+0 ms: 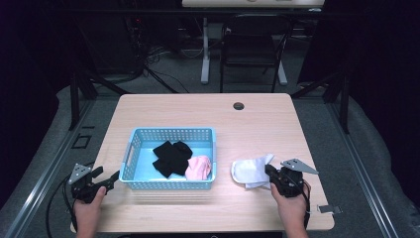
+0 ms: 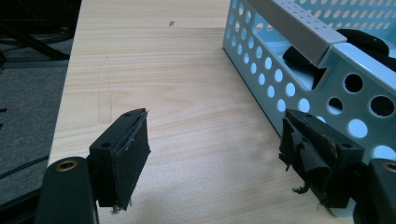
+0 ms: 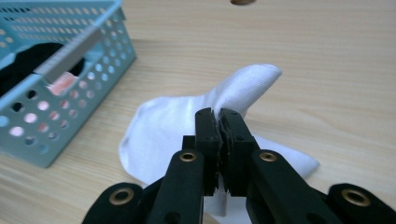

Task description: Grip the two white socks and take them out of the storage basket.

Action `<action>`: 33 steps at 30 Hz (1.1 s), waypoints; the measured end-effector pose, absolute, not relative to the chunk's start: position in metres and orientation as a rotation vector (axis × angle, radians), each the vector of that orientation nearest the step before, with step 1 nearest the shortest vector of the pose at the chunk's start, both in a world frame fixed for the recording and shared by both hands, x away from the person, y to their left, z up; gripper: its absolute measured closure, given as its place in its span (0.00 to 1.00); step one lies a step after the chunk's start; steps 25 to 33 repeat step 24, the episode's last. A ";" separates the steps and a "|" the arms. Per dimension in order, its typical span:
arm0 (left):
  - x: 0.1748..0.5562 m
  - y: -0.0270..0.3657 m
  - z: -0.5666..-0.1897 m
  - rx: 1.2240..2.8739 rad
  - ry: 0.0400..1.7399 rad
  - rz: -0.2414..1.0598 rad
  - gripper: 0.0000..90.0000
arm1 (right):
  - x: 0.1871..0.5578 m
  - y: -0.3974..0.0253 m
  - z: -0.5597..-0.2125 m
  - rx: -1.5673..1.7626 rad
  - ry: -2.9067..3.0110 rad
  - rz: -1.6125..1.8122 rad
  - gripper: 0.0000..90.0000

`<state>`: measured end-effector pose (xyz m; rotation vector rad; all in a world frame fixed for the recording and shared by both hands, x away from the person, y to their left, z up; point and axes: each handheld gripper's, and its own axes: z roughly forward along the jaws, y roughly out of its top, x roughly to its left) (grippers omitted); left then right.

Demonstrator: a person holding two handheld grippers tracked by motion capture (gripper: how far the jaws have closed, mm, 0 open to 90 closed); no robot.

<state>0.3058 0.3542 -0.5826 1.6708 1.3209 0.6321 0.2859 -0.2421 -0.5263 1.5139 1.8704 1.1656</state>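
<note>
Right gripper view: my right gripper [image 3: 219, 122] is pinched on the white sock [image 3: 187, 121]. Left gripper [image 2: 224, 154] gapes idle. Next I'd guess lift it over the basket [image 1: 171, 133].

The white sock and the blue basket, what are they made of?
The white sock looks like soft knitted fabric, matte: fine ribbing shows, and it folds limply where the right tongs pinch it. The blue basket looks like hard moulded plastic, slightly glossy, its walls punched with even rows of round holes.
</note>
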 end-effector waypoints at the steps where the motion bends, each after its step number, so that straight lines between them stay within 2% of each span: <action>1: 0.306 0.355 -0.582 1.676 1.324 0.629 0.26 | 0.287 -0.245 -0.529 1.534 1.874 1.152 0.96; 7: 0.306 0.355 -0.582 1.671 1.325 0.629 0.26 | 0.288 -0.253 -0.537 1.606 1.882 1.112 0.93; 9: 0.306 0.355 -0.582 1.671 1.324 0.630 0.26 | 0.289 -0.255 -0.539 1.616 1.871 1.095 0.89; 12: 0.306 0.355 -0.582 1.670 1.323 0.631 0.26 | 0.288 -0.257 -0.540 1.620 1.862 1.098 0.75; 17: 0.306 0.355 -0.582 1.672 1.325 0.629 0.26 | 0.283 -0.256 -0.538 1.609 1.830 1.115 0.65; 24: 0.306 0.355 -0.582 1.670 1.325 0.627 0.26 | 0.274 -0.256 -0.534 1.615 1.788 1.132 0.62; 33: 0.306 0.355 -0.582 1.670 1.325 0.627 0.26 | 0.274 -0.256 -0.534 1.615 1.788 1.132 0.62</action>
